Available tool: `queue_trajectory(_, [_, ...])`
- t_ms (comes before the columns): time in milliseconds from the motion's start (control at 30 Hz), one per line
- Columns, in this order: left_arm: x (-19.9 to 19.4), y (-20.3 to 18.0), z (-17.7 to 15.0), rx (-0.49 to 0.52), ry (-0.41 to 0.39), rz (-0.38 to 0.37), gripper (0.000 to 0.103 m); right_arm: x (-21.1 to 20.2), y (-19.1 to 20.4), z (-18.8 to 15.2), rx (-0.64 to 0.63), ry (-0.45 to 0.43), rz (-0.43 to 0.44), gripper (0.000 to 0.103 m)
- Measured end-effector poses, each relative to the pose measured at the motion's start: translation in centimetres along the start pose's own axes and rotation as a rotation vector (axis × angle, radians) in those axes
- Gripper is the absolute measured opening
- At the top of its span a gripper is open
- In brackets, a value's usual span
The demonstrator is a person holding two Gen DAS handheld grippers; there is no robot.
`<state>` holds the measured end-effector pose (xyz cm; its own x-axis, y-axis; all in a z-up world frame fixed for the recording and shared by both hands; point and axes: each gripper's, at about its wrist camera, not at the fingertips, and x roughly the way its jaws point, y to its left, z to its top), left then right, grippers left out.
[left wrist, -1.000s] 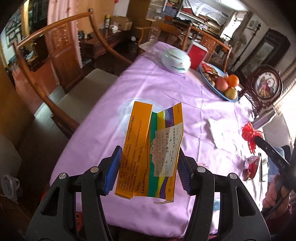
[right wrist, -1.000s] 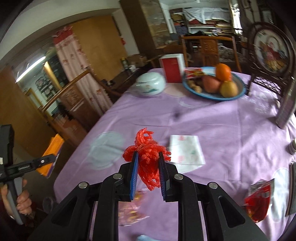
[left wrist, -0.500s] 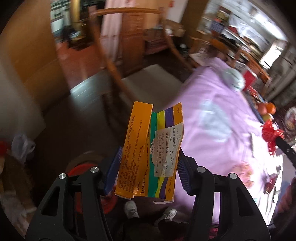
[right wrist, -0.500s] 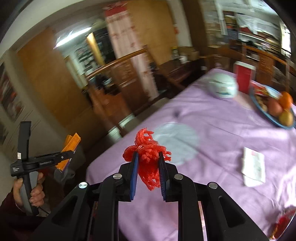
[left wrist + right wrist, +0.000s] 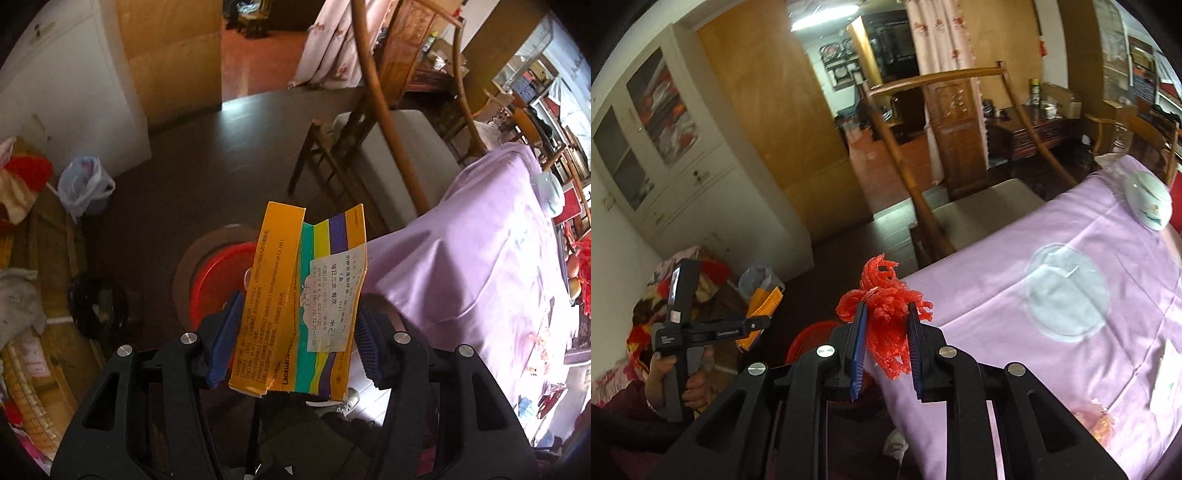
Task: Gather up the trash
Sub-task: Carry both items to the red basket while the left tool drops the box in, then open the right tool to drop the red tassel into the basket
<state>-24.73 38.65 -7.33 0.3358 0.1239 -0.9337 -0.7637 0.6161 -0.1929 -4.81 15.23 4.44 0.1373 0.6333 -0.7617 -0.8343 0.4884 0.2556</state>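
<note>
Flattened medicine carton is clamped in my left gripper above the red bin; my right gripper pinches red mesh netting.

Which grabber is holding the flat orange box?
The left gripper clamps the flattened orange box. The right gripper squeezes a red mesh net instead.

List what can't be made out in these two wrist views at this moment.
- Red bin, left wrist view: the flattened medicine box held by the left gripper covers much of it; contents unseen.
- Same bin, right wrist view: the right gripper, shut on red mesh netting, hides most of it.
- Box label print: too small to read.
</note>
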Motion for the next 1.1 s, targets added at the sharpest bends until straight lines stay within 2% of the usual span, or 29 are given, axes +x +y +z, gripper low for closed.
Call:
queue_trajectory(200, [1.3,0.9,0.2,-0.021,0.04,0.004,0.059,0.6,0.3,-0.2,-0.003,0.03,-0.02,0.021])
queue_trajectory(367, [2.1,1.6,0.3,-0.042,0.058,0.015,0.075,1.1,0.7,-0.3,-0.006,0.042,-0.027,0.021])
queue_trajectory(500, [1.6,2.0,0.4,-0.056,0.047,0.017,0.076,1.8,1.3,0.0,-0.017,0.056,-0.008,0.021])
queue_trajectory(633, [0.7,3.0,0.3,-0.083,0.032,0.034,0.077,3.5,2.6,0.1,-0.044,0.096,0.047,0.021])
queue_trajectory(833, [-1.3,5.9,-1.2,-0.154,0.011,0.07,0.079,7.4,6.4,0.3,-0.126,0.187,0.151,0.021])
queue_trajectory(1100, [-3.2,9.3,-3.5,-0.24,-0.003,0.118,0.079,11.9,12.0,1.2,-0.244,0.259,0.26,0.022])
